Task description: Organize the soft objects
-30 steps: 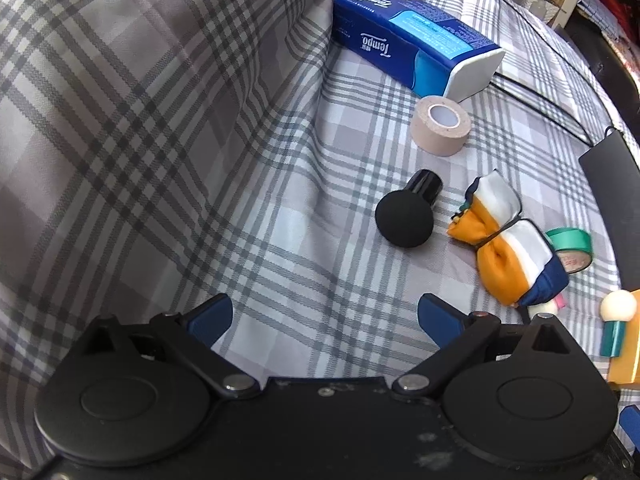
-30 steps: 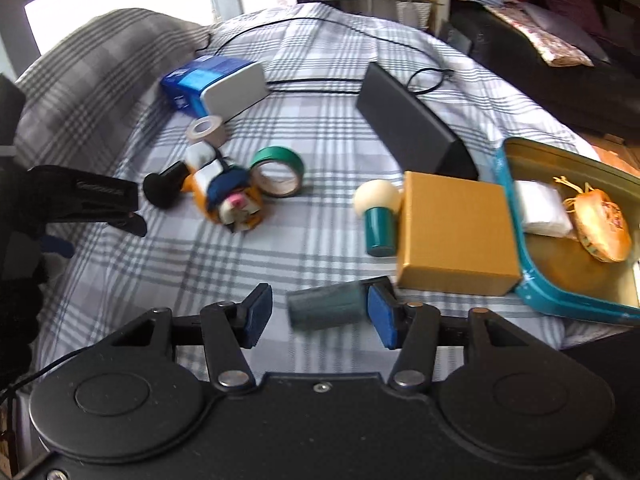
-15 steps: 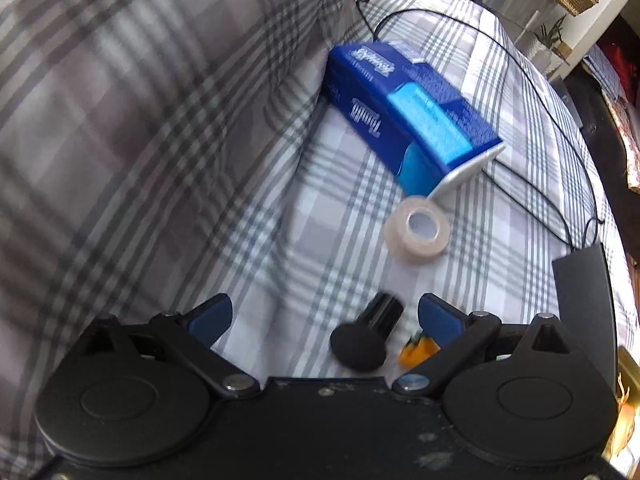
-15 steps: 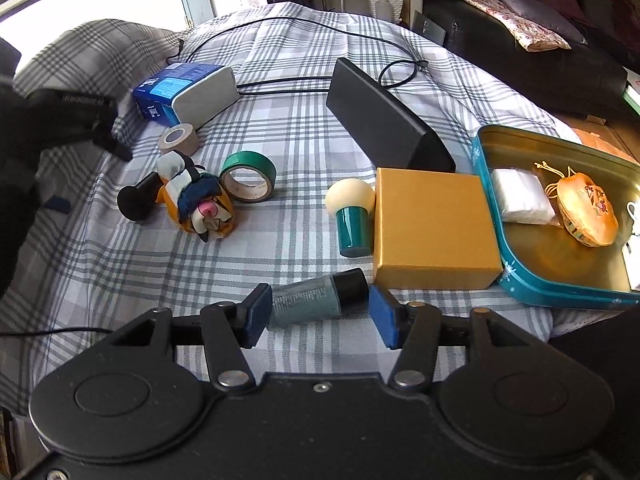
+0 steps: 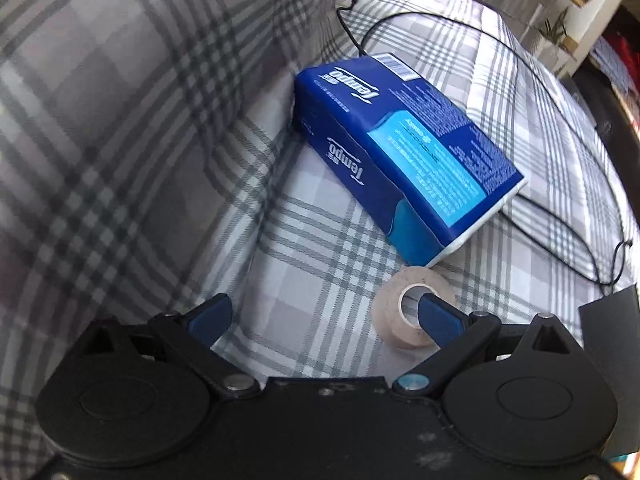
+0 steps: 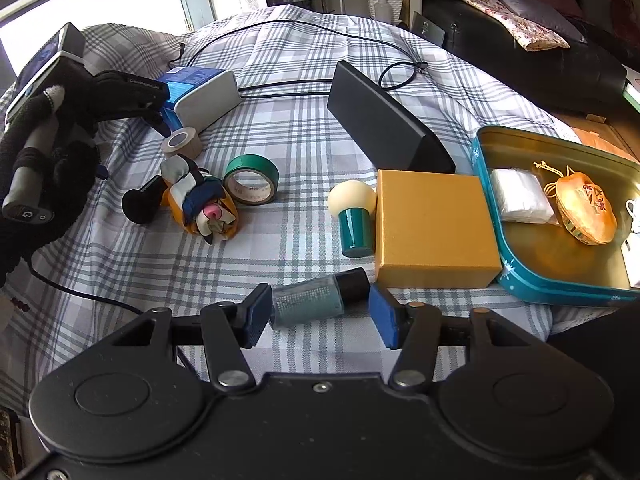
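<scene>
A blue Tempo tissue pack [image 5: 404, 168] lies on the plaid cloth against a raised fold; it also shows in the right wrist view [image 6: 200, 90]. My left gripper [image 5: 320, 316] is open and empty, a short way in front of the pack. An orange, white and blue cloth bundle [image 6: 200, 204] lies mid-left. A teal tin tray [image 6: 520, 280] at the right holds a white packet [image 6: 520, 196] and an orange pouch [image 6: 588, 208]. My right gripper [image 6: 320, 312] is open; a small teal bottle [image 6: 316, 300] lies between its fingers, untouched.
A beige tape roll [image 5: 408, 312] lies by the left gripper's right finger. Green tape roll [image 6: 250, 180], black round-headed knob [image 6: 142, 202], mushroom-shaped teal piece [image 6: 354, 216], gold box [image 6: 434, 228], black wedge-shaped case [image 6: 384, 120] and black cables [image 5: 540, 208] are on the cloth.
My left gripper has moved forward toward the tissue pack; the knob and cloth bundle have dropped out of its view. My right gripper has drawn back slightly, still open around the bottle.
</scene>
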